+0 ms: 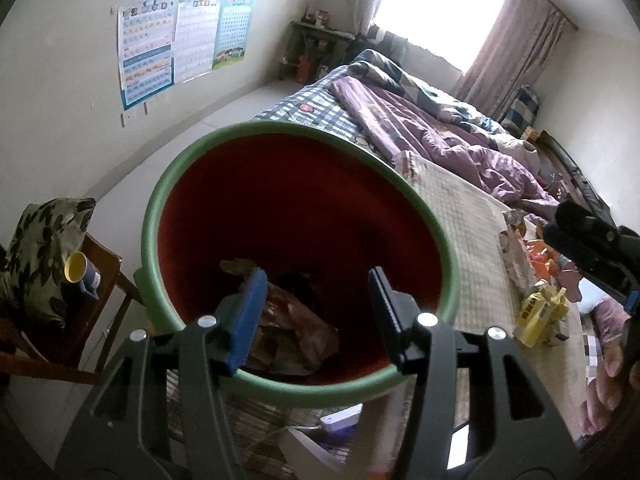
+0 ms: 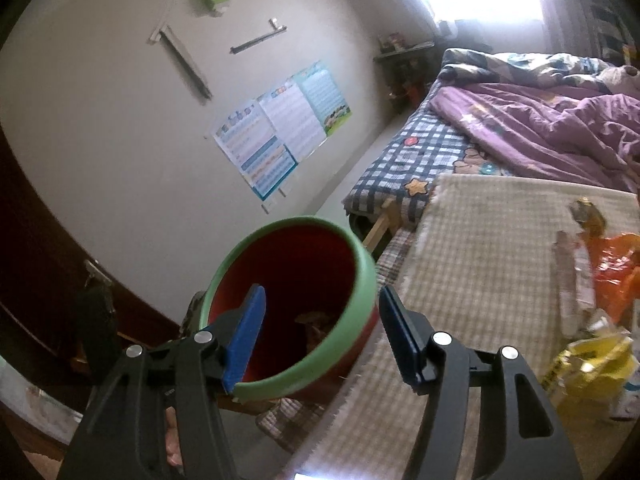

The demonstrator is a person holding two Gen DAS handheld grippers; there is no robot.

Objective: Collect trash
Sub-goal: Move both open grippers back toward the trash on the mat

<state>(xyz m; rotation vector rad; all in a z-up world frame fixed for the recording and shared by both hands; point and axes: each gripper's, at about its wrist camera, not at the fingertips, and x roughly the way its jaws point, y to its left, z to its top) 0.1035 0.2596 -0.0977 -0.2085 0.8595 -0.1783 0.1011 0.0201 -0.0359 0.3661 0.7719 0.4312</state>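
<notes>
Wrapper (image 1: 296,332) below open fingers (image 1: 248,312) (binned)

The bin (image 1: 304,136) mouth gapes unobstructed; wrappers (image 2: 592,280) crowd the mat's (image 2: 492,248) far edge.

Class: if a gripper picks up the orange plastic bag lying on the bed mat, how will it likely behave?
The orange plastic bag looks thin and crumpled, so probably floppy and light. Its glossy film may slip between pads.

One bin (image 1: 160,200) at six o'clock; three posters (image 1: 176,44) at ten; one cup (image 1: 82,272) at nine.
</notes>
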